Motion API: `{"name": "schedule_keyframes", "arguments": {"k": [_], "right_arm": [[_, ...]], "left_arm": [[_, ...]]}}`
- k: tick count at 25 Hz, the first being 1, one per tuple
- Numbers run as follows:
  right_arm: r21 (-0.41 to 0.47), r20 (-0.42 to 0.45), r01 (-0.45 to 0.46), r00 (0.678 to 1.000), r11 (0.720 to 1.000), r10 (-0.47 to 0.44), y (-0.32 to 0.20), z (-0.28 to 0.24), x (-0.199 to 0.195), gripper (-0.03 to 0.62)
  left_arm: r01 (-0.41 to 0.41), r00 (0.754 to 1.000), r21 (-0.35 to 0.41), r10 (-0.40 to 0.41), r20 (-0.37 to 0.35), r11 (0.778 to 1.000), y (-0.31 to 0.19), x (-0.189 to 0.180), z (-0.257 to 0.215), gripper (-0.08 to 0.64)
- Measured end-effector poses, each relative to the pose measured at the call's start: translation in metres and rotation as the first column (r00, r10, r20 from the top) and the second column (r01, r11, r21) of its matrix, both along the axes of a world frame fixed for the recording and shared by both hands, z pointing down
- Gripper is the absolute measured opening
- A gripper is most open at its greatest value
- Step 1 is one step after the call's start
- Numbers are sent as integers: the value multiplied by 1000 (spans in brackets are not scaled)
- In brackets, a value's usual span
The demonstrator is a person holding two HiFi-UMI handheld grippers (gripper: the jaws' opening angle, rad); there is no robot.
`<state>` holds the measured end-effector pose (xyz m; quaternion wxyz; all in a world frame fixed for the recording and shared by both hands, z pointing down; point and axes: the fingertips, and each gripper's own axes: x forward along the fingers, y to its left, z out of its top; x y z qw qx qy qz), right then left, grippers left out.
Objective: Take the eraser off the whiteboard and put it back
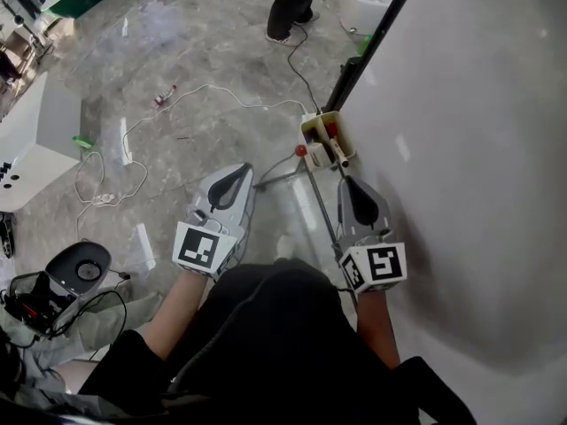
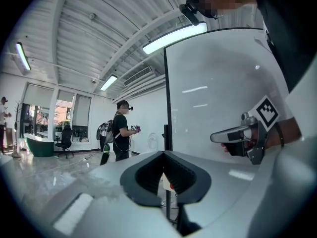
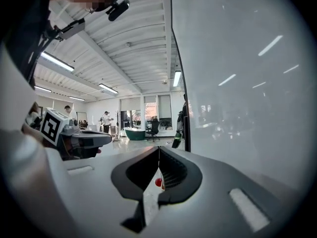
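- The biggest danger, in my judgement, is going for the wrong thing, because I cannot find the eraser with certainty. The part of the whiteboard [image 1: 478,149] that I can see has nothing stuck on its face. The small tray [image 1: 307,129] at its lower edge holds a red piece and some pale pieces. The eraser may be one of them, but they are too small to tell.
- Both tongs are closed and empty. The right gripper [image 1: 349,182] has its jaws together with nothing between them, near the board and pointing toward the tray. The left gripper [image 1: 241,172] is the same, its tips meeting, out over the floor. If the right one reaches the tray like this, it will push the contents instead of taking one, so it must open first.
- The right gripper is close to the board surface. A sideways drift could scrape the face or knock the dark frame [image 1: 376,42], and the board could shake on its stand.
- The tray is narrow and crowded. A wide grasp could also catch a neighbouring piece and tip it out onto the floor.
- The red knob [image 1: 301,150] sits just beside the tray and could catch a jaw on the way in.
- The smallest danger is the white cable [image 1: 221,91] lying loose on the floor ahead, which a forward step could snag.
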<state>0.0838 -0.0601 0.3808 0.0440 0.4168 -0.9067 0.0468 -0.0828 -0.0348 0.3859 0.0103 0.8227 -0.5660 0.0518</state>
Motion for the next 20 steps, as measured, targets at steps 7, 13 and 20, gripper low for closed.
{"name": "schedule_keyframes", "arguments": {"k": [7,13,20], "right_arm": [[-27,-20,65,998,998,-65,-19,24,10,14],[-31,-6,68,998,997,-68,-31,30,13,17],[-36,-5,3,1000,999,-3,-38,28,12,17]], "left_arm": [[36,999,-7,-36,21,999,-26,23,9,6],[28,1000,-1,-28,4,1000,-45,26,17,6],[-31,999,-11,31,18,999,-67,21,17,6]]}}
